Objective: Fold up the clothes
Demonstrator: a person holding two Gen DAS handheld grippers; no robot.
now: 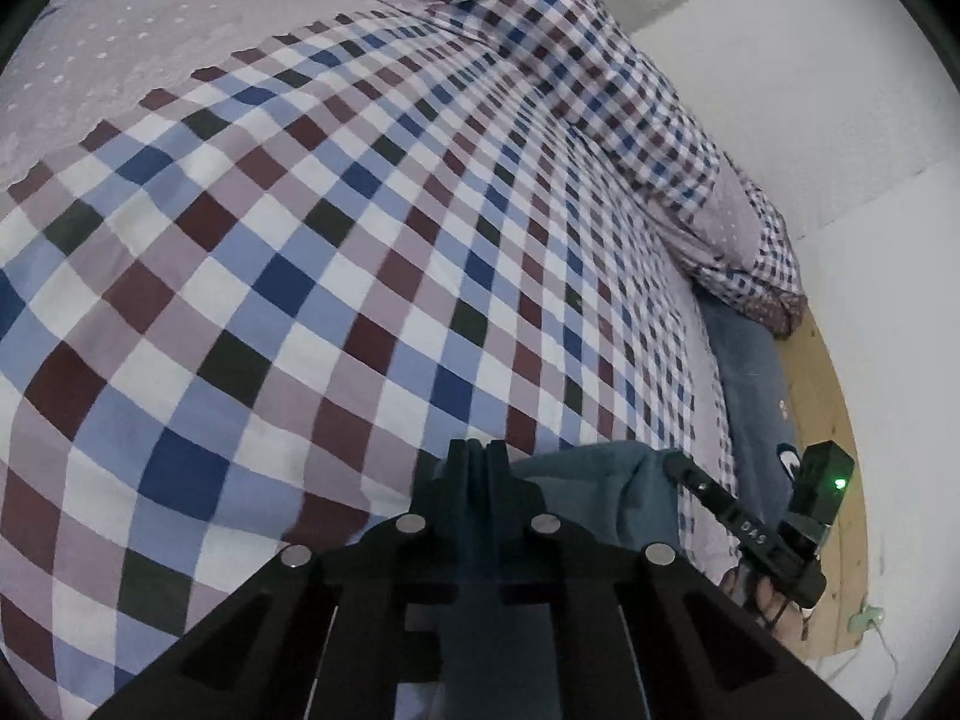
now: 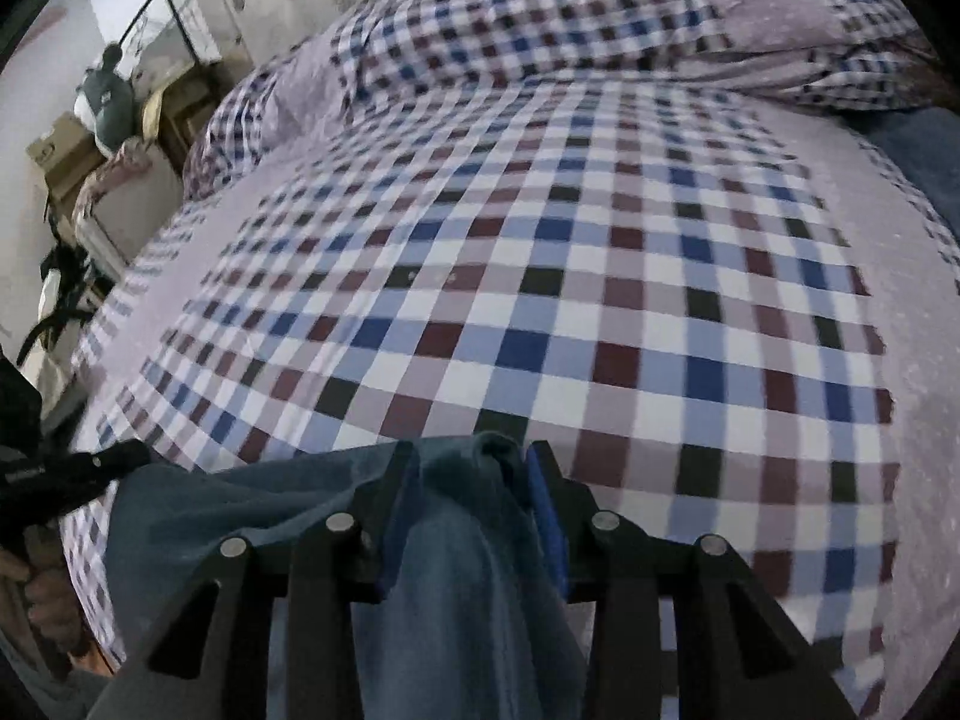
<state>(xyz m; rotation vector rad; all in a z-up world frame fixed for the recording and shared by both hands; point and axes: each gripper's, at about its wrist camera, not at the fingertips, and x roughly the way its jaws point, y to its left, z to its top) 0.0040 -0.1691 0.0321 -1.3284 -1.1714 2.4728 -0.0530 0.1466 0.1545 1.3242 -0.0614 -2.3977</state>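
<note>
A blue-grey garment [image 2: 240, 510] hangs bunched just above the near edge of the checked bed. In the right wrist view my right gripper [image 2: 474, 462] is shut on a thick fold of it, and the cloth drapes down between the fingers. My left gripper [image 1: 480, 456] has its fingers pressed together, with the garment [image 1: 600, 480] running from them to the right. In the right wrist view the left gripper [image 2: 120, 456] sits at the cloth's left corner. The right gripper [image 1: 678, 465] shows at the lower right of the left wrist view, held by a hand [image 1: 756, 594].
The checked bed sheet [image 1: 300, 270] fills both views. A rolled checked duvet [image 2: 540, 30] lies at the far end. More blue fabric [image 1: 750, 372] lies along the bed's edge by the wooden frame [image 1: 828, 408] and white wall. Cardboard boxes and a rack [image 2: 120, 120] stand beside the bed.
</note>
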